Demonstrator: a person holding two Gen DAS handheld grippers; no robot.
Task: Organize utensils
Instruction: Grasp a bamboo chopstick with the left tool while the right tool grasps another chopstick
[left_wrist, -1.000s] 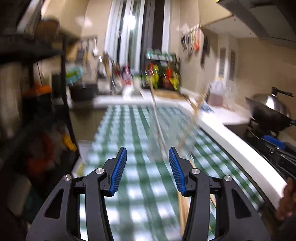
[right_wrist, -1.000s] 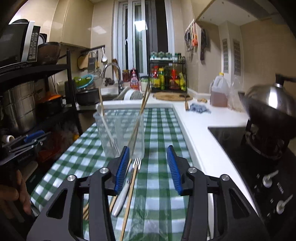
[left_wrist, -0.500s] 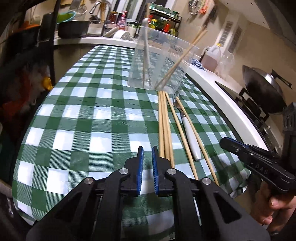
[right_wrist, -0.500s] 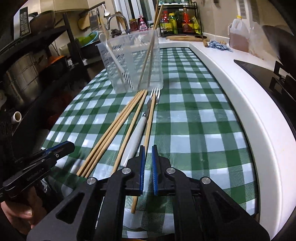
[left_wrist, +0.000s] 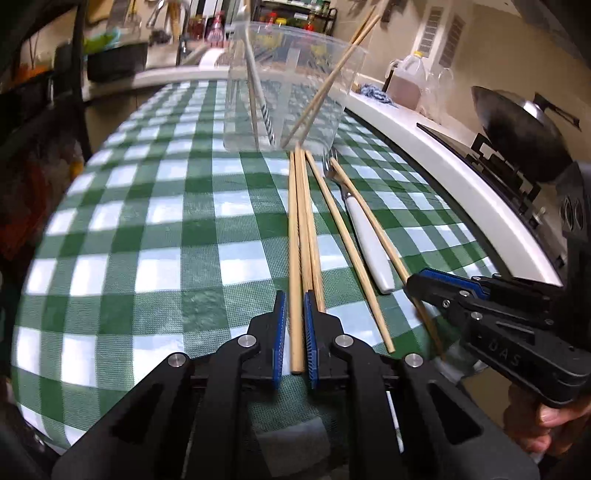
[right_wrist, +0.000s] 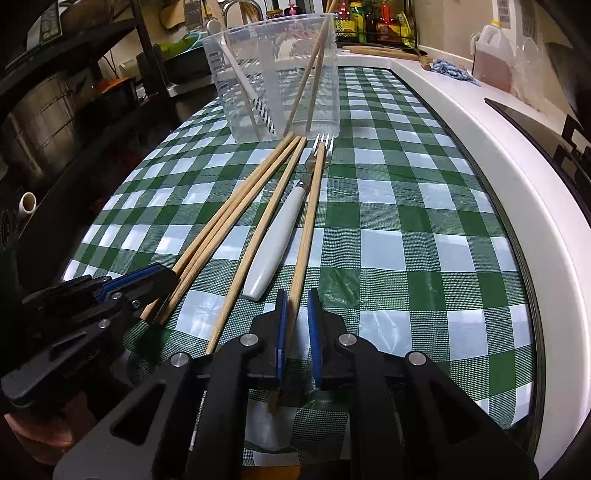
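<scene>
Left hand-held gripper (left_wrist: 294, 325) is low at the near edge of the bench (left_wrist: 155, 236) now, blue pads nearly together w/ the leftmost chopstick (left_wrist: 294, 258) running between them. There's a sliver of gap either side, so closing on it, not a firm pinch yet imo. Right hand-held gripper (right_wrist: 296, 325) is doing the same on the rightmost chopstick (right_wrist: 309, 221): the stick sits against the left pad, small gap on the right one, butt end poking out underneath.

What changed: half a sec ago both grippers were pressed together on nothing, hovering short of the sticks. Before that they were spread wide and up high. So they've reopened a touch and slid over one stick each, meaning the pick is basically set up and a squeeze comes next, I'd guess.

Further out, the other chopsticks (right_wrist: 258, 225) and the white-handled fork (right_wrist: 280, 236) lie fanned on the checked cloth, tips toward the clear container (left_wrist: 291, 81). That already has a straw (left_wrist: 258, 92) and a couple of sticks leaning in it, so prob the destination.

View diffs: the left cam shows the wok (left_wrist: 517, 125) on the stove and the right gripper from the side, its stick vanishing under the fingers. The right cam shows that stick's end clearly, plus the shelf rack (right_wrist: 55, 122) on the far left and all four fork tines, which the left cam squashes.
</scene>
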